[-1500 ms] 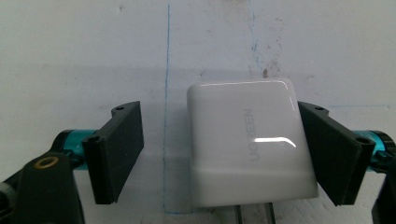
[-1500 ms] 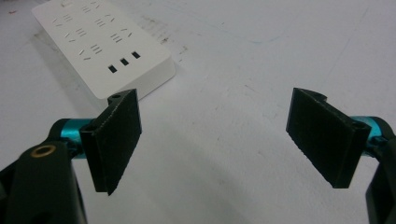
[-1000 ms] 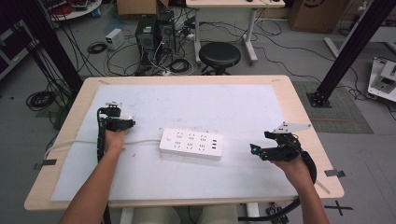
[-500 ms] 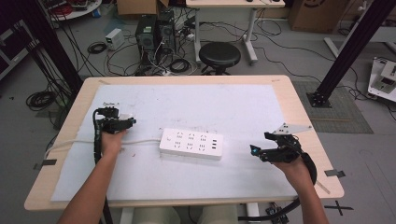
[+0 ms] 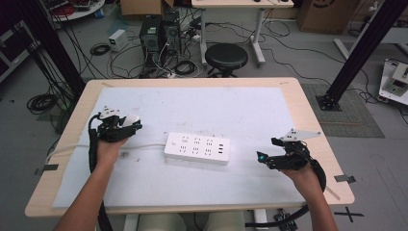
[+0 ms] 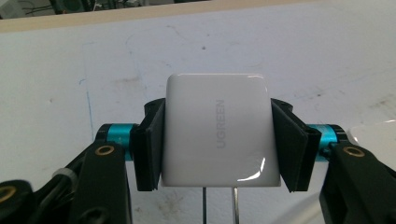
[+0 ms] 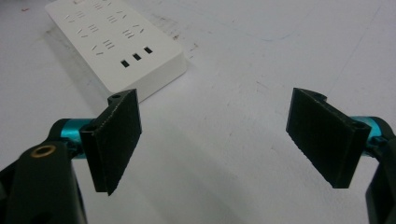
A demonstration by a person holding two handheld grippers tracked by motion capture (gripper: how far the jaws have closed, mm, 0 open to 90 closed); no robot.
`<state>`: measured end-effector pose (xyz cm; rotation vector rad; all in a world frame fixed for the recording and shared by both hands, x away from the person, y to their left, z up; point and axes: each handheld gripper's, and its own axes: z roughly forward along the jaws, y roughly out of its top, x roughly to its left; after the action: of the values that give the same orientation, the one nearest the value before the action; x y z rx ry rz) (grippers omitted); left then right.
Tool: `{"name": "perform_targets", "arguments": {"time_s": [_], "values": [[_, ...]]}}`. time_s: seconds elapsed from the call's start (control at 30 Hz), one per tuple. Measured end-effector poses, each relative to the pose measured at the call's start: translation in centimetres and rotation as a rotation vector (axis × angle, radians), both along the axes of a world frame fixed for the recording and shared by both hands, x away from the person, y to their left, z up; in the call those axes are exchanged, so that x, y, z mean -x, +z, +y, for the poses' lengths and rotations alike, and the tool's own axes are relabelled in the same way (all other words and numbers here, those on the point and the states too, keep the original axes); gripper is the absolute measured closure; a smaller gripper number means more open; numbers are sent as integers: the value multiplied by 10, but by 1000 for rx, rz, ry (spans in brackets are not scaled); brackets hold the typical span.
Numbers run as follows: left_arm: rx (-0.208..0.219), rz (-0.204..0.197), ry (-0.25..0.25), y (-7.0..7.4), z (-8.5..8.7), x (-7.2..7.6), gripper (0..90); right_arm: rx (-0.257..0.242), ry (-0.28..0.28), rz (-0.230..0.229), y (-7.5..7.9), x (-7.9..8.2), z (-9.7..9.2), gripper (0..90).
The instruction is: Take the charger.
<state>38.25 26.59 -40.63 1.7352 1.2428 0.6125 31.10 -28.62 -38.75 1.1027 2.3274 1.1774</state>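
Holding that white charger point(image 6: 217, 135) clamped in your left tongs point(image 6: 217, 140) while the right tongs point(image 7: 229, 140) gape empty, you'll likely shove the unbraced power strip point(image 5: 196, 148) sideways when plugging in.

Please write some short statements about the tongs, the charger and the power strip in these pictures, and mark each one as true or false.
1. The left tongs are shut on the white square UGREEN charger. True.
2. The right tongs hold the white rectangular plastic power strip. False: their jaws stand wide open with nothing between them, and the strip lies apart on the white table cover.
3. The charger's two metal prongs point back toward the left tongs' camera. True.
4. A plug already sits in one socket of the power strip. False: every socket seen is free.
5. A round black stool stands on the floor beyond the table. True.
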Motion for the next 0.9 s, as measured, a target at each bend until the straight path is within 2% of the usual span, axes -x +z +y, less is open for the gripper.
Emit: {"name": "perform_targets", "arguments": {"time_s": [0.1,0.17,0.2,0.37,0.4,0.57,0.6,0.63,0.67,0.9], "values": [[27,-28,-32,2,2,6,425,1,2,-8,1,1,0,184],[27,-28,-32,2,2,6,425,0,-2,-4,1,2,0,184],[54,-55,-69,6,2,14,425,0,4,-8,1,4,2,184],[59,-80,-101,11,2,23,425,-6,9,-9,2,5,4,184],[65,-96,-120,14,1,29,425,-6,9,-8,2,6,5,185],[68,-135,-186,21,-1,41,425,-6,30,-19,5,8,9,185],[68,-135,-186,21,-1,41,425,-6,30,-19,5,8,9,185],[67,-148,-208,23,-2,45,425,-8,31,-15,6,9,10,185],[67,-148,-208,23,-2,45,425,-8,31,-15,6,9,10,185],[59,-177,-299,28,-11,54,425,-4,41,-18,9,13,15,184]]}}
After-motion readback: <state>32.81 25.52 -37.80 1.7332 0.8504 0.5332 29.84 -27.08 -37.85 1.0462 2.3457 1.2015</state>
